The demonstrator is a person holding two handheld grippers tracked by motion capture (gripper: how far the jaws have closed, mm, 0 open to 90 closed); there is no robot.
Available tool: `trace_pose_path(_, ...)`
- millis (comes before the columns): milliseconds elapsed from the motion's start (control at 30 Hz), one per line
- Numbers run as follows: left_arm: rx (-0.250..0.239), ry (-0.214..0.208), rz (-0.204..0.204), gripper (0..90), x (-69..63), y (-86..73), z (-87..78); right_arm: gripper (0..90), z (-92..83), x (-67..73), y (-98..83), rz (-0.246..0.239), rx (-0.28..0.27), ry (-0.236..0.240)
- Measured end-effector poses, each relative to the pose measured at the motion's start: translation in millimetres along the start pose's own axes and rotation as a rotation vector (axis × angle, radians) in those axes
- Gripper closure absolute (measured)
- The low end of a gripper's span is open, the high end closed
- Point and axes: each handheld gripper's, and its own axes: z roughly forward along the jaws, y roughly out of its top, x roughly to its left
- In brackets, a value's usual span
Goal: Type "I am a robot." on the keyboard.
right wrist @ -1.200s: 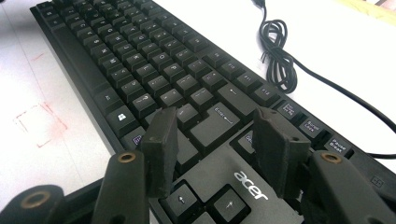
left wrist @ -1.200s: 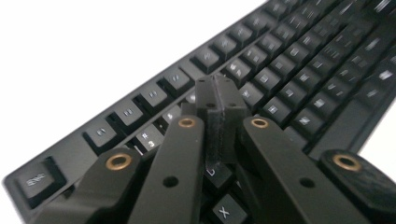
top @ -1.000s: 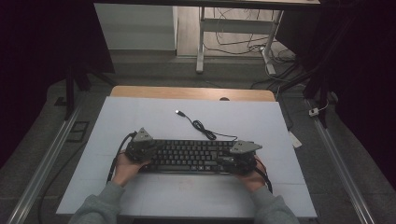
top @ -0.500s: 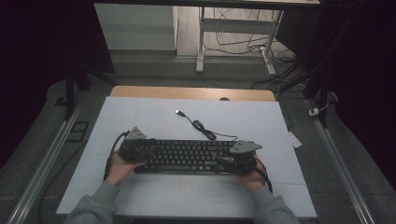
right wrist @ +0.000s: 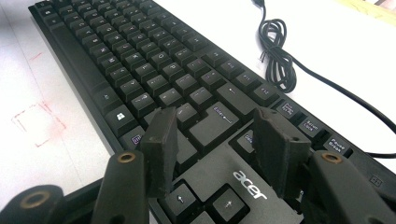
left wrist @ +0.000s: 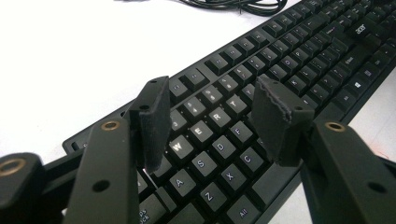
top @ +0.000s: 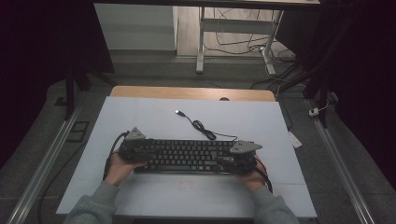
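Keyboard: a black keyboard (top: pixel 187 156) lies flat on the white table (top: pixel 154 116), near the person's edge, its long side running across the table.
Cable: the keyboard's black cable (top: pixel 201 127) leaves its far edge, coils once and ends in a plug (top: pixel 179 112) lying loose on the table farther out.
Left gripper: the left gripper (left wrist: pixel 212 119) sits over the keyboard's left end — its jaws have just been opening and now stand spread above the W, E, R and T keys; the pads press on nothing.
Right gripper: the right gripper (right wrist: pixel 215 149) sits over the keyboard's right end, by the Enter key and the logo above the arrow keys — jaws spread apart, with keys between them but not pinched.
Hands: in the high view the left hand (top: pixel 119 168) and right hand (top: pixel 252 177) each hold a gripper at one end of the keyboard; grey sleeves (top: pixel 91 205) come in from the bottom edge.
Table marks: faint red square marks (right wrist: pixel 39 123) show on the table just beside the keyboard's near edge in the right gripper view.
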Motion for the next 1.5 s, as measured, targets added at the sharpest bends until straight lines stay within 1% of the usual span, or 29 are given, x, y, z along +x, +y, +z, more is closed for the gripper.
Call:
trace_pose_path(333,0.005,0.002,0.003,46.0,-0.5,-0.2,0.4,50.6,-0.4,0.1,0.4,0.001,-0.006,0.003)
trace_pose_path(500,0.011,0.001,0.004,45.7,-0.8,-0.3,1.3,50.7,-1.1,1.8,2.4,-0.004,-0.016,0.004)
trace_pose_path(567,0.012,0.003,0.004,45.5,-0.9,-0.3,1.8,50.7,-1.2,2.3,3.4,-0.001,-0.025,0.012)
trace_pose_path(700,0.018,0.001,0.006,45.2,-1.4,-0.4,3.0,50.7,-1.1,3.8,7.1,0.011,-0.040,0.026)
trace_pose_path(800,0.023,0.001,0.010,44.7,-1.6,-0.5,4.3,50.9,-0.4,5.5,10.6,0.009,-0.043,0.026)
trace_pose_path(933,0.027,0.001,0.011,44.4,-1.6,-0.7,5.0,51.8,2.8,7.0,15.9,0.030,-0.056,0.036)
trace_pose_path(1000,0.027,0.001,0.011,44.4,-1.4,-0.8,5.0,52.9,5.0,8.5,19.0,0.029,-0.060,0.038)
trace_pose_path(1033,0.027,0.001,0.011,44.3,-1.3,-0.8,5.0,53.9,5.7,9.5,20.5,0.026,-0.056,0.037)
trace_pose_path(1133,0.030,0.001,0.009,44.2,-1.5,-0.9,5.5,58.1,10.0,11.9,24.5,0.023,-0.057,0.054)
trace_pose_path(1200,0.031,0.000,0.009,44.1,-1.8,-0.9,5.7,63.4,13.0,13.7,27.1,0.024,-0.062,0.065)
trace_pose_path(1433,0.031,0.001,0.008,44.0,-1.7,-1.0,5.9,85.3,24.6,19.5,36.3,0.010,-0.021,0.110)
trace_pose_path(1500,0.031,0.001,0.008,44.0,-1.6,-1.0,6.0,89.4,28.8,21.1,38.1,0.006,-0.008,0.127)
